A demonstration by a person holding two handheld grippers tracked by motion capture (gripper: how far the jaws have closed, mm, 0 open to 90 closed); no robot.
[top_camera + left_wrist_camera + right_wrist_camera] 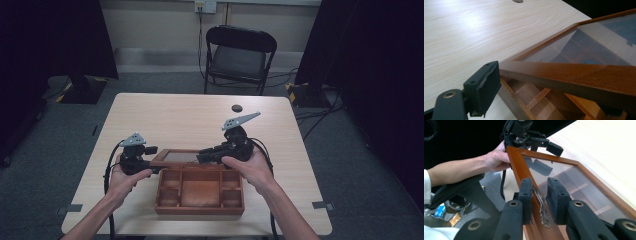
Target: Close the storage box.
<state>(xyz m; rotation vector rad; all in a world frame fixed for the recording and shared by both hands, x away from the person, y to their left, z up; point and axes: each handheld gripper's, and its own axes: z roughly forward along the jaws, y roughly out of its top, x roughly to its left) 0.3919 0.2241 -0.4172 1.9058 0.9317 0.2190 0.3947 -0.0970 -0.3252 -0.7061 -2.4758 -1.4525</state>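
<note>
The glass lid (pixel 564 182) of the wooden box (pixel 200 192) is already raised partly, its frame being clamped between the left gripper (pixel 484 92) jaws and its metal handle (pixel 541 205) between the narrowly parted right gripper (pixel 541 200) jaws, while full opening is judged left.

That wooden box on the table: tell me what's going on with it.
A person works the glass-paned lid of a wooden compartment box with two handheld grippers. The right gripper has its jaws on either side of the lid's metal handle at the front frame, while the left gripper meets the lid's corner. The lid is partly raised over the compartments. A small dark disc lies farther back.
</note>
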